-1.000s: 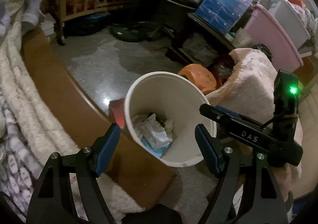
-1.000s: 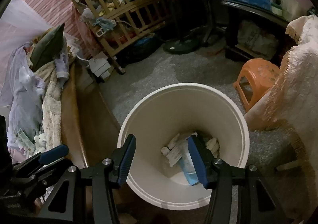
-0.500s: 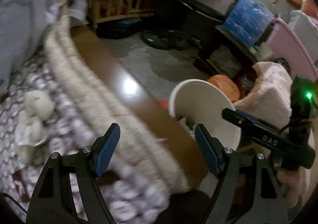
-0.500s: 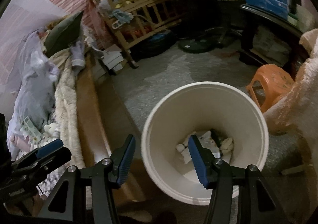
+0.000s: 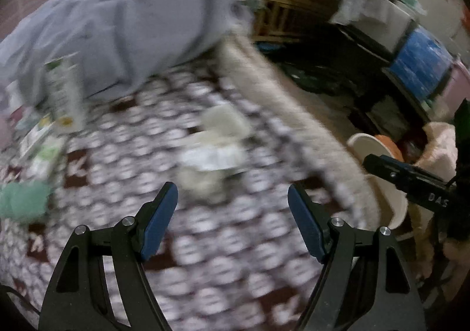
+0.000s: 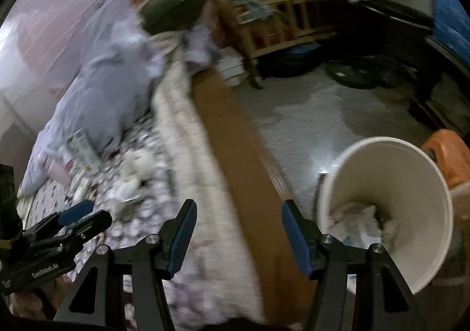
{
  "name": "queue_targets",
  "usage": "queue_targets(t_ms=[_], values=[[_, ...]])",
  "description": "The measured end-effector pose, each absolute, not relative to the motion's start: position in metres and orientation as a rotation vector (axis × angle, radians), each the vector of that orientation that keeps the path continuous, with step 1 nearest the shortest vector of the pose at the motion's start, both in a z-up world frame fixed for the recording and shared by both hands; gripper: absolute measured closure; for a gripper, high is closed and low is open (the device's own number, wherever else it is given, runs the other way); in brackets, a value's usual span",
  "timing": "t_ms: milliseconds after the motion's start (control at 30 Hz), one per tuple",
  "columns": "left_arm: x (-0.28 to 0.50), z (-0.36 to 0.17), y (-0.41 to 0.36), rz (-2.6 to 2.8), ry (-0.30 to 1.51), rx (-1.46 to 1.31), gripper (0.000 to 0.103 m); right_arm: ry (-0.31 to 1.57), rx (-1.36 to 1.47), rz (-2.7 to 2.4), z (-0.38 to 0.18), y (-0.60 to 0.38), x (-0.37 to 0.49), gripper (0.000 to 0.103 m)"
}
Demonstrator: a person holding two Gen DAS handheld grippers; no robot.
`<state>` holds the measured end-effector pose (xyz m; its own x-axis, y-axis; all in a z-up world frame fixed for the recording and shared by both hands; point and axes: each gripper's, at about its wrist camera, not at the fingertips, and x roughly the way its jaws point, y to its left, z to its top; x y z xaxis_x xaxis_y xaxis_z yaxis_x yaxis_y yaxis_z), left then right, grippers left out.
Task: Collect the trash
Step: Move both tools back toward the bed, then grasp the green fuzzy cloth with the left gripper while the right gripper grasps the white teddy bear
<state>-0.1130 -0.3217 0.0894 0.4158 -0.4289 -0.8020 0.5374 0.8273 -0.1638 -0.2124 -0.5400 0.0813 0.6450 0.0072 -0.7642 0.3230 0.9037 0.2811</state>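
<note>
My left gripper (image 5: 232, 206) hangs open over the patterned bedspread (image 5: 205, 257), nothing between its blue pads. Just ahead of it lies blurred crumpled white paper trash (image 5: 211, 151). A green crumpled piece (image 5: 22, 201) sits at the far left. My right gripper (image 6: 236, 223) is above the bed's wooden edge (image 6: 235, 154); its jaws are opening and empty. The white trash bin (image 6: 390, 166), with paper scraps (image 6: 355, 219) inside, stands on the floor to its right; its rim (image 5: 364, 140) also shows in the left wrist view. The same white trash (image 6: 129, 184) appears left of the right gripper.
A grey-blue blanket (image 5: 132, 16) is heaped at the back of the bed, with packets (image 5: 61, 90) beside it. An orange stool (image 6: 449, 154) stands behind the bin. A wooden crib (image 6: 279, 22) and dark shelving (image 5: 396, 72) line the far side of the grey floor (image 6: 323, 113).
Both grippers swung left from over the bin toward the bed. The bin has slid to the right of both views. The right gripper's jaws have widened.
</note>
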Motion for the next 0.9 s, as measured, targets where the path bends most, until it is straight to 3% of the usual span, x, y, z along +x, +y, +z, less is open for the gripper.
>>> queue_targets(t_ms=[567,900], values=[[-0.059,0.059,-0.077,-0.147,1.008,-0.264,0.026,0.961,0.32,-0.014,0.054,-0.434,-0.094,0.033],[-0.018,0.016,-0.047,-0.044,1.033,-0.479,0.026,1.017,0.312,-0.062,0.027,-0.428,-0.051,0.032]])
